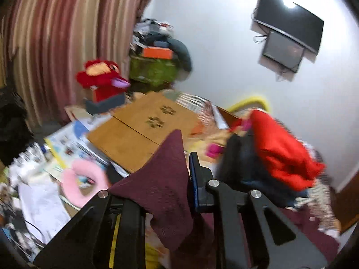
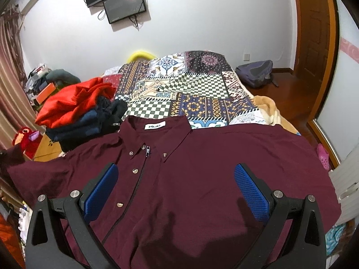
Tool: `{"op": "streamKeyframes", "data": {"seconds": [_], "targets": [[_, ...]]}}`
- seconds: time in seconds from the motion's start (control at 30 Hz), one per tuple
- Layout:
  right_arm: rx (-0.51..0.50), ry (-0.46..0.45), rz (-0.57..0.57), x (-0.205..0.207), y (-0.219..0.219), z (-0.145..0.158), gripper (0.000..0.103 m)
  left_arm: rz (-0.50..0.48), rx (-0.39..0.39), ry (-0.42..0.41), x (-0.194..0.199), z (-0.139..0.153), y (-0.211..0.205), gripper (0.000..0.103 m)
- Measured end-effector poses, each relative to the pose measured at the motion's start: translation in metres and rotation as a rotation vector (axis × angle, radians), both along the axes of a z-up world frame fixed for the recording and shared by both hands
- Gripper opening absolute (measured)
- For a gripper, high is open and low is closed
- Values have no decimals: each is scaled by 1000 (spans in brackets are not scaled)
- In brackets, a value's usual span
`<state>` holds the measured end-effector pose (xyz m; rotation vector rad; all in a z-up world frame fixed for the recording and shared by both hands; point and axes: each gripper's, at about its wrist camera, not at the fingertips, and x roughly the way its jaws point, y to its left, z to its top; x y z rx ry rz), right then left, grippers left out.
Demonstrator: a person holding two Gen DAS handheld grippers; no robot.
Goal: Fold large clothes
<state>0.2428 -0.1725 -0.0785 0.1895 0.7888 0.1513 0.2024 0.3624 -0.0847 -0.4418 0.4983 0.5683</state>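
Observation:
A large maroon button-up shirt (image 2: 202,179) lies spread flat, front up, on the bed, collar toward the far side. My right gripper (image 2: 176,190) hovers over its chest, jaws wide open and empty, blue pads (image 2: 251,192) on either side. My left gripper (image 1: 177,179) is shut on a corner of the maroon shirt (image 1: 166,179) at its left sleeve end and holds it lifted; the cloth stands up in a peak between the fingers.
A pile of red and dark clothes (image 2: 78,109) sits at the shirt's far left, also in the left wrist view (image 1: 276,154). A patterned bedspread (image 2: 190,89) covers the bed. A wooden board (image 1: 143,130), red plush toy (image 1: 101,78) and papers lie left of the bed. A backpack (image 2: 255,71) is on the floor.

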Motion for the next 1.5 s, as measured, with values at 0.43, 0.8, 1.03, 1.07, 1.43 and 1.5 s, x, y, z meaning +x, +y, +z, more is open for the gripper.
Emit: {"op": "streamKeyframes", "data": {"seconds": [0.43, 0.8, 1.03, 1.07, 1.43, 1.5], "targets": [[36, -34, -43, -21, -25, 4, 103, -343, 183, 9, 44, 14, -147, 15], [-119, -62, -16, -32, -15, 0, 103, -764, 64, 304, 83, -81, -284, 55], [-240, -53, 42, -31, 2, -11, 103, -853, 5, 420, 70, -115, -312, 66], [-250, -54, 50, -32, 4, -11, 103, -857, -3, 424, 68, -114, -310, 67], [-314, -117, 249, -24, 71, 2, 103, -789, -18, 289, 20, -59, -244, 79], [-328, -140, 317, -24, 92, 7, 103, -738, 9, 250, 15, -49, -226, 88]]}}
